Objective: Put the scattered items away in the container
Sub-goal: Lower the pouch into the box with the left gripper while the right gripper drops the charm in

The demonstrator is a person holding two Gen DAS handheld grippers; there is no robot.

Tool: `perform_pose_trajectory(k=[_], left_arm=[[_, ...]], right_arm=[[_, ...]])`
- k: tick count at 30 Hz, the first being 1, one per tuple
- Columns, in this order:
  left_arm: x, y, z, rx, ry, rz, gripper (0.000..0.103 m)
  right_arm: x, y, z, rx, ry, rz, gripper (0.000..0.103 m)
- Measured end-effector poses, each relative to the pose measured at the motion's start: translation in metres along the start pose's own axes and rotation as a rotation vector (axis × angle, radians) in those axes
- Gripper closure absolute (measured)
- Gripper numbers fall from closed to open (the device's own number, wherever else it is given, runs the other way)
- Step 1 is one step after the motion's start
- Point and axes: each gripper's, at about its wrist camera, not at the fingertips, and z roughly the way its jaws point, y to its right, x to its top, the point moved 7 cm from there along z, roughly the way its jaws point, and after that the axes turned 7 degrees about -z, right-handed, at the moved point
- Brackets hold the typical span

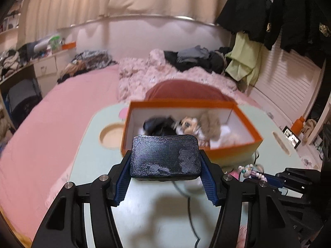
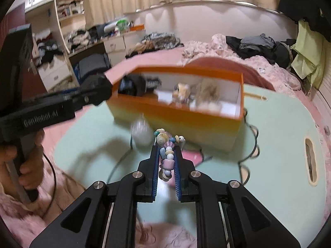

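My left gripper (image 1: pixel 165 166) is shut on a black textured block (image 1: pixel 165 157) and holds it above the mint-green table (image 1: pixel 93 165), just in front of the orange box (image 1: pixel 233 147). The box holds a black item (image 1: pixel 159 124), a doll with fluffy tan hair (image 1: pixel 206 122) and white pieces. My right gripper (image 2: pixel 167 147) is shut on a string of pastel beads (image 2: pixel 168 155), lifted off the table short of the orange box (image 2: pixel 186 119). In the right wrist view a hand holds the left gripper (image 2: pixel 93 93) at the box's left end.
A blurred white object (image 2: pixel 141 133) with a dark cable (image 2: pixel 250 132) lies on the table before the box, beside a pink item (image 2: pixel 193 155). The table has a round recess (image 1: pixel 110 136) and a slot (image 2: pixel 310 161). It stands on a pink bed (image 1: pixel 51 113) with piled clothes (image 1: pixel 196 59).
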Motion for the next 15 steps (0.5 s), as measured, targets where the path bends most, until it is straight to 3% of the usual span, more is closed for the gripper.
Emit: perform_pose_trajectory(k=[8,15], left_arm=[[0.036,0.021,0.028,-0.051,-0.009,0.029,0.043],[0.039,0.028,0.064,-0.029,-0.077,0.046,0.043]], right_arm=[[0.065,0.021,-0.001,-0.021,0.089,0.004,0.089],[0.084,0.040,0.036,-0.069,0.034,0.012,0.089]])
